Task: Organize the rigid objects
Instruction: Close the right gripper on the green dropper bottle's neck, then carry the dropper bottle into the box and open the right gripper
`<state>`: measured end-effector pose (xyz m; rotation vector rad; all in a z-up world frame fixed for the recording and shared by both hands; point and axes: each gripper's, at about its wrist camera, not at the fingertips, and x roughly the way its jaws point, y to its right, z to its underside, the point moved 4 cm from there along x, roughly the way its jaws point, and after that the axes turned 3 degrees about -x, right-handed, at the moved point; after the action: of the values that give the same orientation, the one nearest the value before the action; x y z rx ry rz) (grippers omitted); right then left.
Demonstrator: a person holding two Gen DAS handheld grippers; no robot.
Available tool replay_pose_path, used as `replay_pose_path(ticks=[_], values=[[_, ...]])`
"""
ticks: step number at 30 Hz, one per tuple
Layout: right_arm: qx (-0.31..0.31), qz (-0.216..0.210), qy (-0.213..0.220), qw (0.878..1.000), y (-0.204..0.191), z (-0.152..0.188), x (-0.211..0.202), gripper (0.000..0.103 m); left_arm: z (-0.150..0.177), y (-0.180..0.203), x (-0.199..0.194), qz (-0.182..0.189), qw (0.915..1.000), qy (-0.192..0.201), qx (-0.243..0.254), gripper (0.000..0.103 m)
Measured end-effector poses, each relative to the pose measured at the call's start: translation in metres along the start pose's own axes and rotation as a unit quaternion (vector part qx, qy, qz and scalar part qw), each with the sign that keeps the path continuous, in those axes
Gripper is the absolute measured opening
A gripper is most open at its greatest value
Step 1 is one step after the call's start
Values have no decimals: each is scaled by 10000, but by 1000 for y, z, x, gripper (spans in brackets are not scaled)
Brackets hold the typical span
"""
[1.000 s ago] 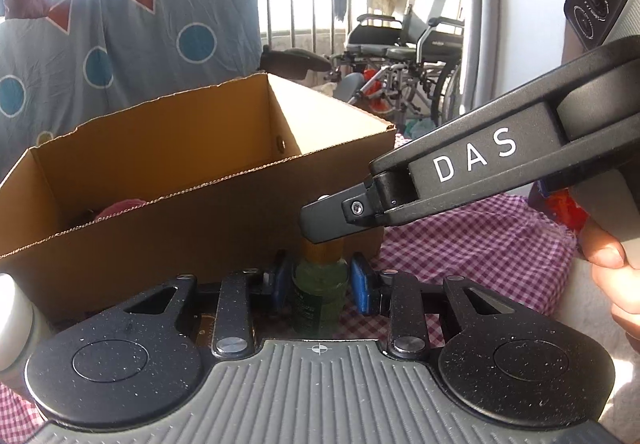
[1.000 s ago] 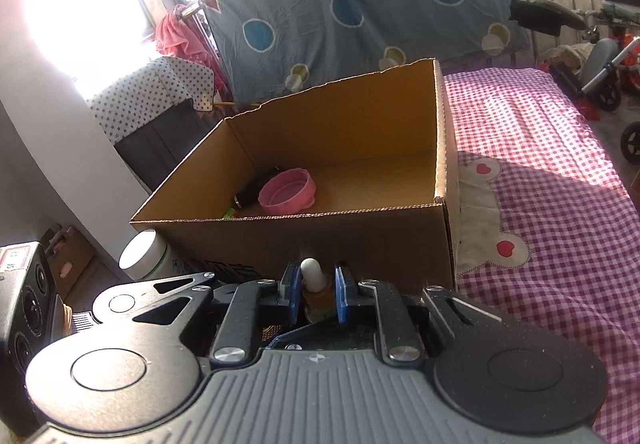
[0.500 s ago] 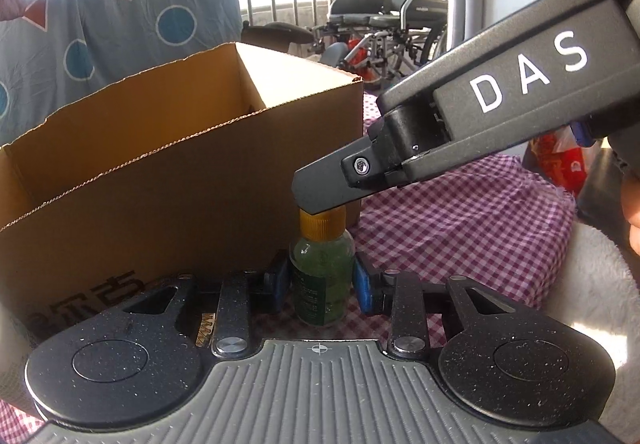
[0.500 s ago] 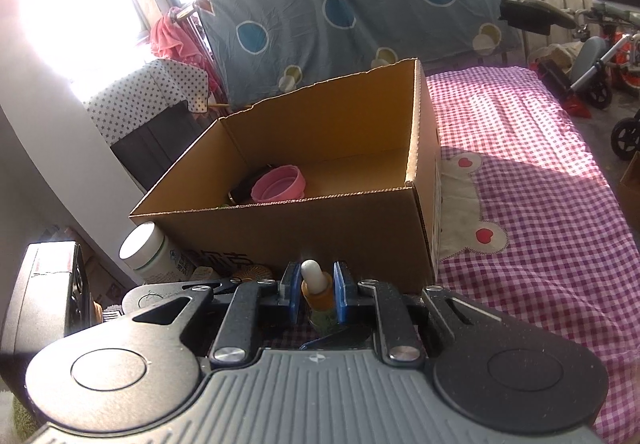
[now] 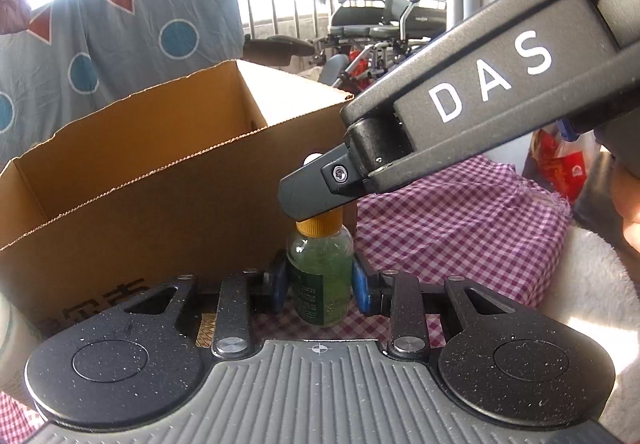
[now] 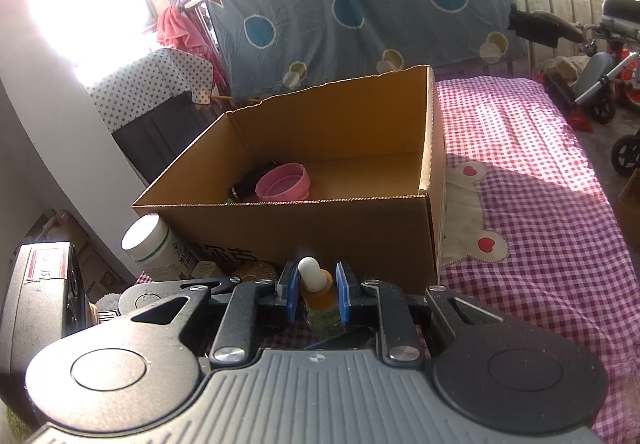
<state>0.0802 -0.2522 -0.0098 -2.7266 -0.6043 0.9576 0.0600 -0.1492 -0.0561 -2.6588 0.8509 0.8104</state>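
Presently, left hand-held gripper (image 5: 320,286): pinching the dropper bottle (image 5: 321,272)
Right hand-held gripper (image 6: 317,294): pads beside the bottle's cap, contact unclear
Cardboard box (image 6: 360,228): just behind

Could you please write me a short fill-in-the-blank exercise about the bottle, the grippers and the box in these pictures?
1. The left hand-held gripper grips the body of a small ____ dropper bottle.
2. The right hand-held gripper reaches the same bottle's ____ cap.
3. The cardboard box holds a ____ bowl-like thing.
4. The box stands on a ____ cloth.

Missing words: green; amber; pink; checked
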Motion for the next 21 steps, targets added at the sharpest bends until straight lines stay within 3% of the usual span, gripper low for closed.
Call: replay_pose_path(ticks=[6, 10, 16, 21], values=[[-350, -333, 367, 9982, -26, -44, -27, 22, -42, -21, -39, -222, 9990, 369, 135, 32], [-641, -596, 495, 9949, -38, -90, -27, 22, -81, -50, -46, -201, 9991, 362, -26, 32], [-785, -796, 98, 9937, -28, -153, 24, 21, -128, -110, 1, 267, 9958, -457, -744, 32], [-491, -913, -495, 9934, -4, -179, 97, 21, -133, -146, 57, 234, 9866, -1217, -1065, 32]])
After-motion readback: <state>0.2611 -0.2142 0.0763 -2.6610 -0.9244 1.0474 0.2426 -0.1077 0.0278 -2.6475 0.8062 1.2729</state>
